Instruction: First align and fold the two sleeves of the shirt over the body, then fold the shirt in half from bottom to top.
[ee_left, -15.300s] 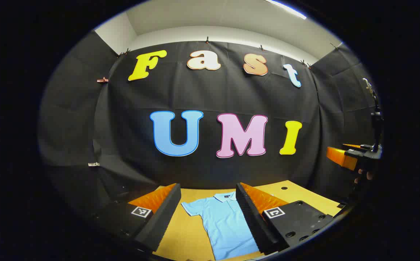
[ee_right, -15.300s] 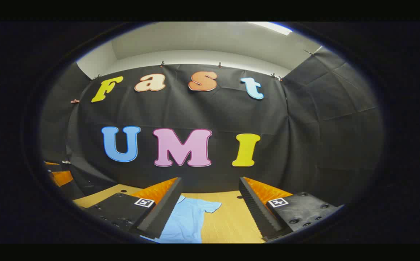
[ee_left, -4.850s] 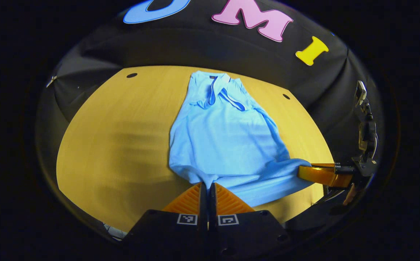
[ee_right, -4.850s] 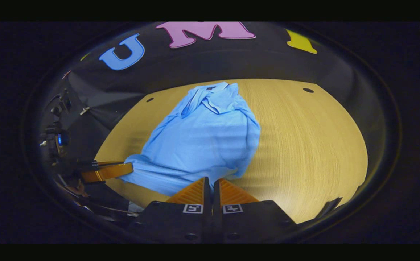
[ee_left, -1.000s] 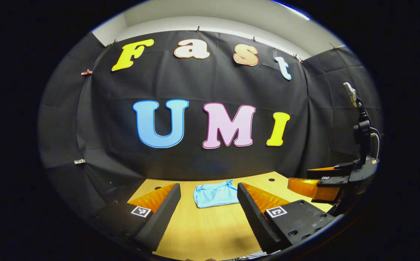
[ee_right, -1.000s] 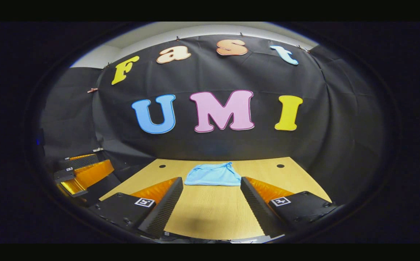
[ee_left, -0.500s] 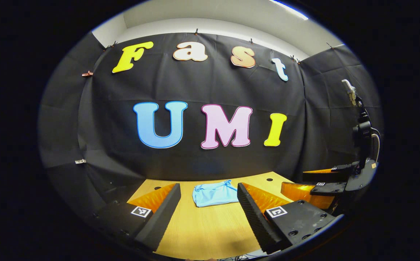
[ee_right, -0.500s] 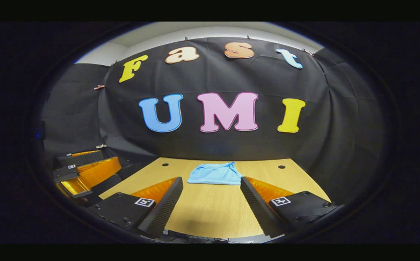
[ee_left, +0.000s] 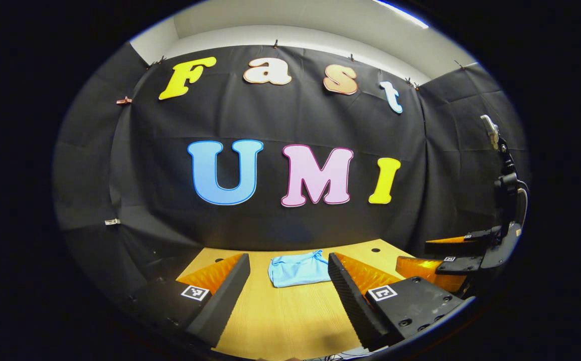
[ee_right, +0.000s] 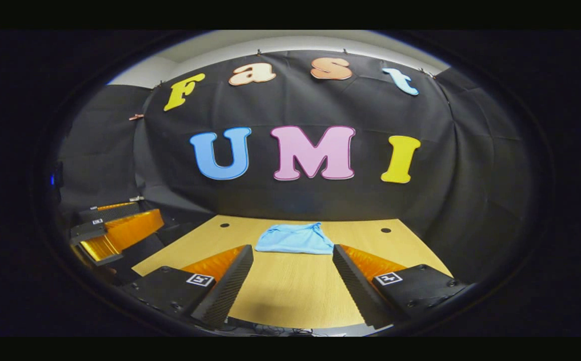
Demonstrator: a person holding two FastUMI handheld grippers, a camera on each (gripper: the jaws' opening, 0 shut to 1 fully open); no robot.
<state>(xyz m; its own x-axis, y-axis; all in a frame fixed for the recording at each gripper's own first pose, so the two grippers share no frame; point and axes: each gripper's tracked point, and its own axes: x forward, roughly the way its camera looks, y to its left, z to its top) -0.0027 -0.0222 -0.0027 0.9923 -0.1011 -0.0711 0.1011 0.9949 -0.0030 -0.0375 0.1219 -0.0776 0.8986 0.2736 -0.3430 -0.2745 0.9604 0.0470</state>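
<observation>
The light blue shirt (ee_left: 298, 268) lies folded into a small bundle toward the far side of the wooden table (ee_left: 280, 321); in the right gripper view the shirt (ee_right: 294, 239) sits at the table's middle back. My left gripper (ee_left: 288, 268) is open, held back above the near edge, apart from the shirt. My right gripper (ee_right: 291, 255) is open too, nothing between its fingers. The right gripper (ee_left: 446, 255) appears at the far right of the left gripper view, and the left gripper (ee_right: 115, 228) at the far left of the right gripper view.
The wooden table (ee_right: 290, 296) has small round holes near its far corners (ee_right: 385, 230). Black cloth walls close in behind and at both sides. Cables lie below the table's near edge.
Over the last second both grippers have stayed open and drifted only slightly. The shirt has not moved.
</observation>
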